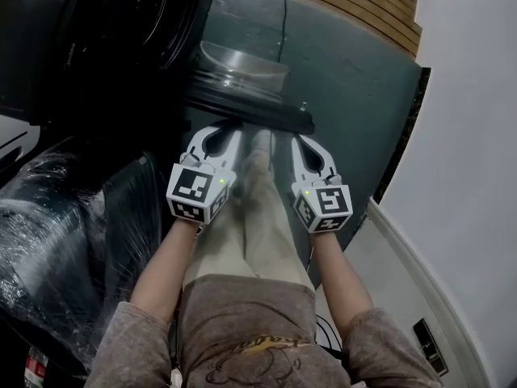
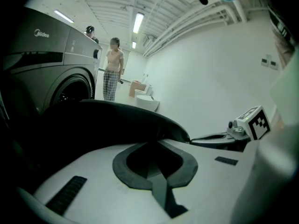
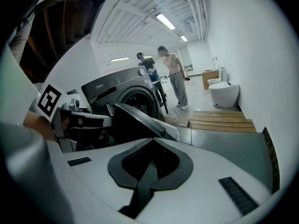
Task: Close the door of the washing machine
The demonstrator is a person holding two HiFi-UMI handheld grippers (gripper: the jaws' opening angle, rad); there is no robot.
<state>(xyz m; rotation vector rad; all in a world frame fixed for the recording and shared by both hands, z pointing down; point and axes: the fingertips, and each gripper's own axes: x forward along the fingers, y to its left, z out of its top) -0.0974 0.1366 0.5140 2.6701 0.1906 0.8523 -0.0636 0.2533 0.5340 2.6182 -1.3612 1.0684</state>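
While left gripper [image 1: 229, 130], right gripper [image 1: 295, 139] sit closed, door [image 1: 242, 73] open, gripper views add bystander [image 3: 175, 78]

Washing machine door [image 1: 245, 78]: open.
I see a dark round frame with a clear glass bowl, swung out from the dark grey front-loading washing machine [image 3: 122, 91], drum opening exposed.

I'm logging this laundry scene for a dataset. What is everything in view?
washing machine: one, dark grey, left of the tools, door open
door: one, black rim, clear glass, swung out ahead of both tools
wooden boards: several, light brown, floor beyond the door
toilet: one, white, far by the wall
bystanders: two, far behind the machine
plastic-wrapped bulk: one, dark, person's left
left tool: one, white, shut, empty
right tool: one, white, shut, empty
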